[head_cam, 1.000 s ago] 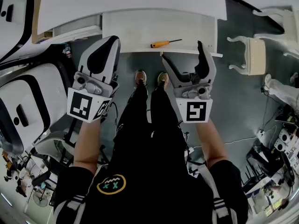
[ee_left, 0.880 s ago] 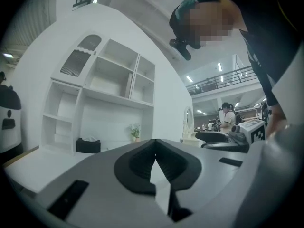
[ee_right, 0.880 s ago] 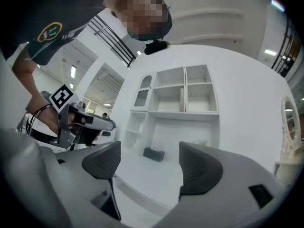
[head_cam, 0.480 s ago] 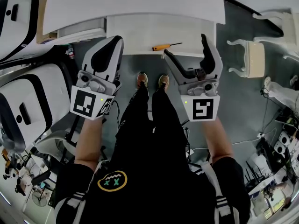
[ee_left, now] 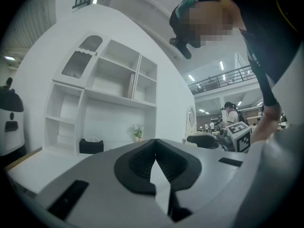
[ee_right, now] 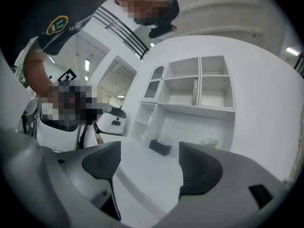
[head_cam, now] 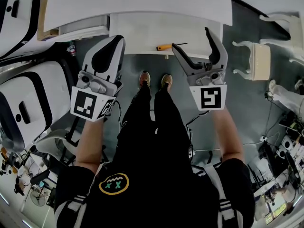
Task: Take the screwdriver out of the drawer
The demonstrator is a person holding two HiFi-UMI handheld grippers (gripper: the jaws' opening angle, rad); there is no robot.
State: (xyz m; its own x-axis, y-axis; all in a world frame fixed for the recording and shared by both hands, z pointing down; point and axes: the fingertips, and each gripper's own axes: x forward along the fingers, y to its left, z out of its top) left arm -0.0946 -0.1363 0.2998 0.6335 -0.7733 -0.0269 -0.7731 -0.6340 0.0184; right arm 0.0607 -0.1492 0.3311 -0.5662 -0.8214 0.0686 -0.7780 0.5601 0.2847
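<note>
we reach for the open drawer point(head_cam: 142, 30) with both grippers.
the screwdriver point(head_cam: 165, 46) lies in the drawer along its front edge. our right gripper point(head_cam: 192, 41) is spread wide and empty, just beside it; our left gripper point(head_cam: 114, 44) is clenched on nothing at the drawer's left end.

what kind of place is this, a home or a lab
Most likely a big lab or workshop hall, not a home: white machines crowd the floor beside the white desk, cable-strewn equipment sits at the right, and a railed mezzanine shows past the shelf unit.
</note>
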